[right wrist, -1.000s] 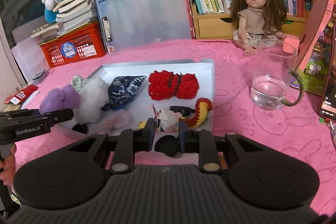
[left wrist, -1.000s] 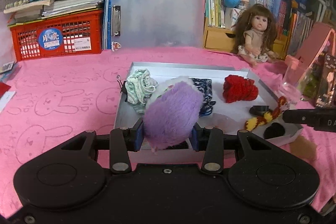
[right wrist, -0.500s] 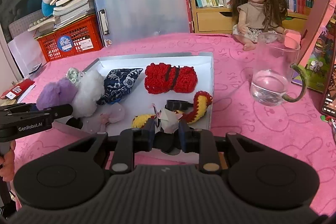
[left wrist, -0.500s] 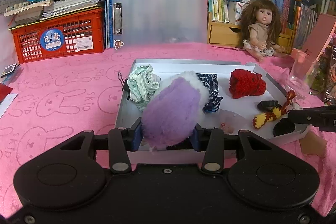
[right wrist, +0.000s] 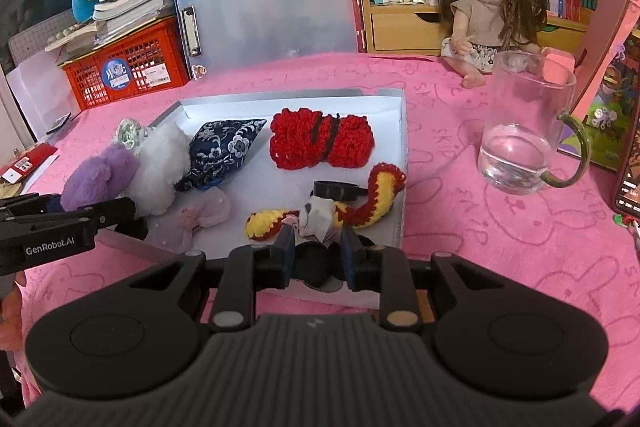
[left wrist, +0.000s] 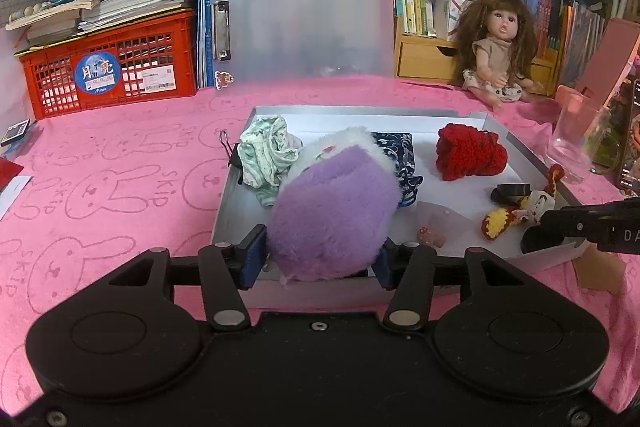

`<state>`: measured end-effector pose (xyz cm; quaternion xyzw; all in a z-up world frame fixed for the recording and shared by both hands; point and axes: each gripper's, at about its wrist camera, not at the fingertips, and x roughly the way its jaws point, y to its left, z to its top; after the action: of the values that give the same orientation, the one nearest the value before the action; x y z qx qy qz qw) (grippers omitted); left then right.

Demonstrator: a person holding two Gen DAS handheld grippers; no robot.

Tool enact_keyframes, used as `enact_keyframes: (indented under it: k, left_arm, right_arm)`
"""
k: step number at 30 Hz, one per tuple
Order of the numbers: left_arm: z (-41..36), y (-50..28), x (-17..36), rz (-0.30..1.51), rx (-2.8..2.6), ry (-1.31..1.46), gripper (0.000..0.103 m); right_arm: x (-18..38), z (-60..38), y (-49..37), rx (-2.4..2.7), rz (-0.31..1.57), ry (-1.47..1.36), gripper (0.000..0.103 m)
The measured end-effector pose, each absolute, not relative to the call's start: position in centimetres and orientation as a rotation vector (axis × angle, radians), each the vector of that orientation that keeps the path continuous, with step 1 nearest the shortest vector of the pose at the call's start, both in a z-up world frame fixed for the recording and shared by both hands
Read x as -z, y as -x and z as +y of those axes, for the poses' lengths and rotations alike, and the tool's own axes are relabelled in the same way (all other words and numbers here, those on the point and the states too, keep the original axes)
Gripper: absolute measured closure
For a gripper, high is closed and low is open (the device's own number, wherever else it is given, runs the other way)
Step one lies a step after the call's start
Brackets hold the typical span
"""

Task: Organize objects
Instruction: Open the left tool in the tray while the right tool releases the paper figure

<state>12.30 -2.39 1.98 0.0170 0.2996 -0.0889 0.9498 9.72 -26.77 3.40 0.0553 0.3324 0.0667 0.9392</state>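
A grey tray (left wrist: pixel 360 113) on the pink cloth holds soft items. My left gripper (left wrist: pixel 318 259) is shut on a purple and white plush (left wrist: pixel 334 215) at the tray's near left edge; the plush also shows in the right wrist view (right wrist: pixel 100 175). My right gripper (right wrist: pixel 318 253) is shut on a small white paper-like toy (right wrist: pixel 320 217) at the tray's near right edge, beside a yellow and red crochet snake (right wrist: pixel 372 195). In the tray lie a red knit bundle (right wrist: pixel 322 139), a blue patterned pouch (right wrist: pixel 224 147) and a green floral cloth (left wrist: pixel 268 151).
A glass jug (right wrist: pixel 524 131) with water stands right of the tray, near a doll (right wrist: pixel 486 7). A red crate (left wrist: pixel 108 71) with books and a clear clipboard (left wrist: pixel 300 27) stand at the back. A phone (right wrist: pixel 630 179) lies at the far right.
Both grippers have drawn back and up a little from the tray, each keeping its hold. The white toy has lifted slightly with the right gripper.
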Motion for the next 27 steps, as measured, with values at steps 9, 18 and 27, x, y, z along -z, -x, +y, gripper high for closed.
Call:
enact_keyframes:
  k: [9,18,27]
  left_arm:
    - [-2.6,-11.6,-2.4,0.595,0.196,-0.044,0.031]
    - [-2.4,-9.8,-3.7,0.571,0.235,-0.038,0.015]
    - [-1.2,-7.1,-4.6,0.565,0.226,-0.001,0.005]
  right_arm:
    - [-3.5,-26.8,-9.5,-0.13,0.665,-0.12,0.055]
    - [-4.0,-26.7,-8.5,-0.095,0.627,-0.14,0.032]
    - [-5.2,-25.2,-6.7,-0.058,0.583,-0.158,0.014]
